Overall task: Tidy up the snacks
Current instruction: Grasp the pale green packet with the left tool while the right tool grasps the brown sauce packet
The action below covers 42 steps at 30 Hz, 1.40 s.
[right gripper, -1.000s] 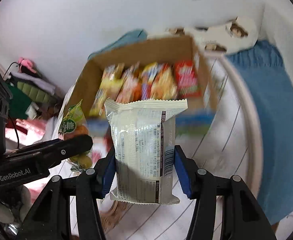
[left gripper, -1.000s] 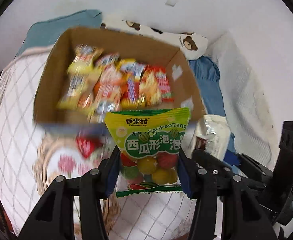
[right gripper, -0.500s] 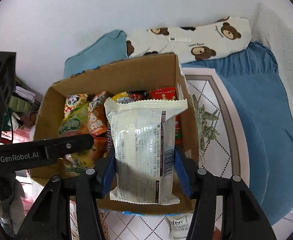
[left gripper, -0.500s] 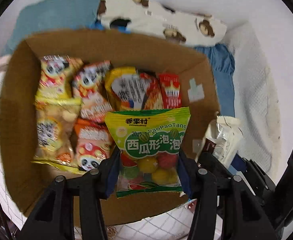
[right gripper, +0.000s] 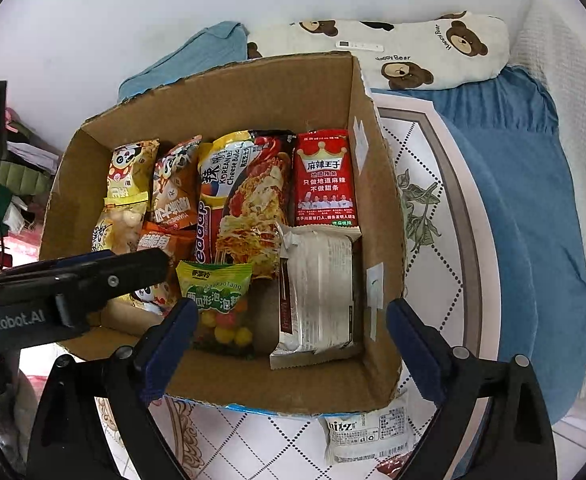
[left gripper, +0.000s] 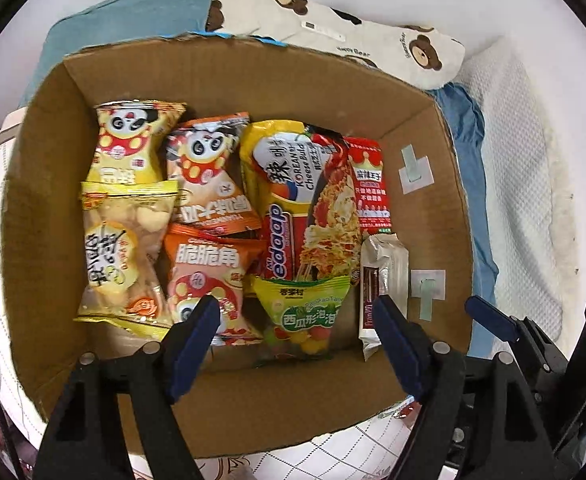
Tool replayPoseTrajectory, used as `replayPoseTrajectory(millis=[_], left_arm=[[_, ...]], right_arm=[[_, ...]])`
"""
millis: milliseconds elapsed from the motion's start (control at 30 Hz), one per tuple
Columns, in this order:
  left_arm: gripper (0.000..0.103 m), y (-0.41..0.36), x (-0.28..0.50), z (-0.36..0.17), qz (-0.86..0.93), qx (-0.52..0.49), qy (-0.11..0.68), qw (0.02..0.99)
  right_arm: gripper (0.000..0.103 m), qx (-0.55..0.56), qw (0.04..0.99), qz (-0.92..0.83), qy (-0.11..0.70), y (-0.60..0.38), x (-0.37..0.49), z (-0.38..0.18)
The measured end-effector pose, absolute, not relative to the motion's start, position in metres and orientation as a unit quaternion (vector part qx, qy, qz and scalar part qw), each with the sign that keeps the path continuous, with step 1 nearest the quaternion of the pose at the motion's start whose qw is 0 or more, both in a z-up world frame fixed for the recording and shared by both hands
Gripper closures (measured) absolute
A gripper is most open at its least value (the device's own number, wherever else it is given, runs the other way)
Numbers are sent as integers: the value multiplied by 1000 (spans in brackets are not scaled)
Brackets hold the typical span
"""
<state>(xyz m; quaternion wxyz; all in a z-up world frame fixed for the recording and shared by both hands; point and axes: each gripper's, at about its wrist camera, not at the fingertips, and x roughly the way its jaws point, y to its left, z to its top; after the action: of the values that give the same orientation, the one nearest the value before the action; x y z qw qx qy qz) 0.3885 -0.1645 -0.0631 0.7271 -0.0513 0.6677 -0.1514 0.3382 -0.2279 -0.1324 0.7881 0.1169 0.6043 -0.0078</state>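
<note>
Snack packets fill the cardboard box (left gripper: 45, 200). Your left gripper (left gripper: 297, 344) is opening, pads clear of the green candy bag (left gripper: 307, 312) lying below. Your right gripper (right gripper: 293, 332) is opening wide; the silver packet (right gripper: 317, 292) rests in the box's near right corner, released.

Left gripper (left gripper: 295, 344): pointing steeply down, jaws opening, pads clear of contact, nothing gripped. Right gripper (right gripper: 293, 346): same steep downward pose, jaws opening wide, nothing gripped. Grippers side by side, left one at left.
</note>
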Motion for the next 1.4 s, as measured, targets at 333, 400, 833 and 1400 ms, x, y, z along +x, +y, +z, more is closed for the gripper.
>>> replayPoseTrajectory(millis=[333, 400, 833, 1400], left_arm=[[26, -143, 356, -28, -94, 2, 590, 802], [26, -139, 346, -21, -85, 10, 574, 814], [26, -117, 275, 19, -54, 21, 489, 870], [22, -103, 194, 34, -71, -43, 482, 872]], right_arm=[[6, 82, 815, -31, 573, -219, 321, -107], [6, 75, 822, -33, 564, -216, 316, -101], [6, 54, 876, -32, 478, -198, 250, -47], [6, 108, 895, -20, 432, -213, 162, -25]])
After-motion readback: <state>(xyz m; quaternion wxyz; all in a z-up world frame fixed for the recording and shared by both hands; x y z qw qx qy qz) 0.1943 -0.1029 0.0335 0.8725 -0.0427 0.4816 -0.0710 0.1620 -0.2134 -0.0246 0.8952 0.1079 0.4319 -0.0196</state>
